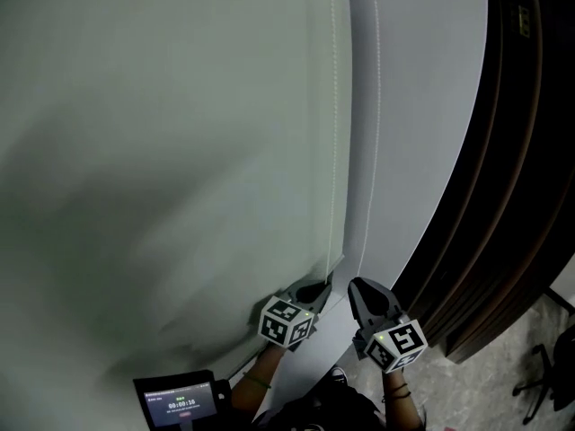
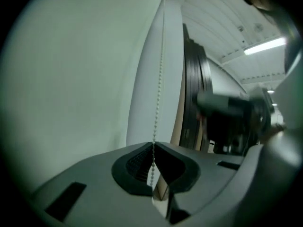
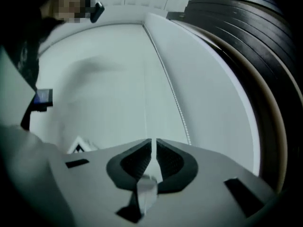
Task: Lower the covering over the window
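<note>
Pale roller blind (image 1: 162, 151) fills the left and middle of the head view, hanging flat over the window. Along the blind's right edge hangs a bead chain (image 1: 334, 133). The left gripper (image 1: 322, 285) has its jaws pinched together on one strand of the chain near the bottom. Just right of it, the right gripper (image 1: 357, 285) is closed and empty, with the second strand passing beside its jaws. A dark slatted panel (image 1: 503, 151) stands at the far right. Likely risks: beads slipping through the pads under a slanted pull, or the wrong strand raising the blind.
</note>
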`<state>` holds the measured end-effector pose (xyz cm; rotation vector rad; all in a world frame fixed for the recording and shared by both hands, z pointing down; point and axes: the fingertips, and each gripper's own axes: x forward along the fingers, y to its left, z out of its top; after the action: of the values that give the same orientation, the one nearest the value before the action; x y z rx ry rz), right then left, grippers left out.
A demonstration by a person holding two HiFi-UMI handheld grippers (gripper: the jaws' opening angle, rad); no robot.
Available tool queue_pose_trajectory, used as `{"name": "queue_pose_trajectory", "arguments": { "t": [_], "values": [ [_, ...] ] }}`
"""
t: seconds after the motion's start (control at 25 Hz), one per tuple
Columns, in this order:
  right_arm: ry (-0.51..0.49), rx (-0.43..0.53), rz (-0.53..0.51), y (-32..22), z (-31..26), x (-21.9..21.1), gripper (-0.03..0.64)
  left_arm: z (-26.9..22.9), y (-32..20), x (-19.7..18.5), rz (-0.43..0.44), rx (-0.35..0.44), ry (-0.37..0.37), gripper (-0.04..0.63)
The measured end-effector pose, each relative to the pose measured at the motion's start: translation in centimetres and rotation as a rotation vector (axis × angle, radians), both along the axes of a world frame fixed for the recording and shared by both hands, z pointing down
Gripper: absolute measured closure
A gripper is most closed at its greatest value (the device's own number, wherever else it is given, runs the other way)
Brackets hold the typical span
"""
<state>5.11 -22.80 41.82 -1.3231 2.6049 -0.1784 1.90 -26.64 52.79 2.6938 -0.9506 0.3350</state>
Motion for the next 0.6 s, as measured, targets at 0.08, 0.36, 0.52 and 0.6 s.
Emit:
{"name": "queue_pose_trajectory", "arguments": {
  "t": [0.08, 0.36, 0.52, 0.6],
  "values": [
    [-0.029, 0.046, -0.069, -0.2, -3.9, -0.7, 0.553, 5.2, 1.5, -0.6, 0.007, -0.107, -0.074, 0.586],
    [0.09, 0.101, -0.146, -3.4, -11.1, -4.1, 0.508, 9.2, 3.0, -0.8, 0.024, -0.19, -0.114, 0.584],
    [0.086, 0.139, -0.124, -5.4, -14.1, -4.8, 0.508, 9.2, 2.8, -0.8, 0.017, -0.189, -0.095, 0.584],
    [0.077, 0.134, -0.133, -6.3, -14.7, -5.0, 0.508, 9.3, 2.8, -0.8, 0.016, -0.183, -0.088, 0.584]
  ]
}}
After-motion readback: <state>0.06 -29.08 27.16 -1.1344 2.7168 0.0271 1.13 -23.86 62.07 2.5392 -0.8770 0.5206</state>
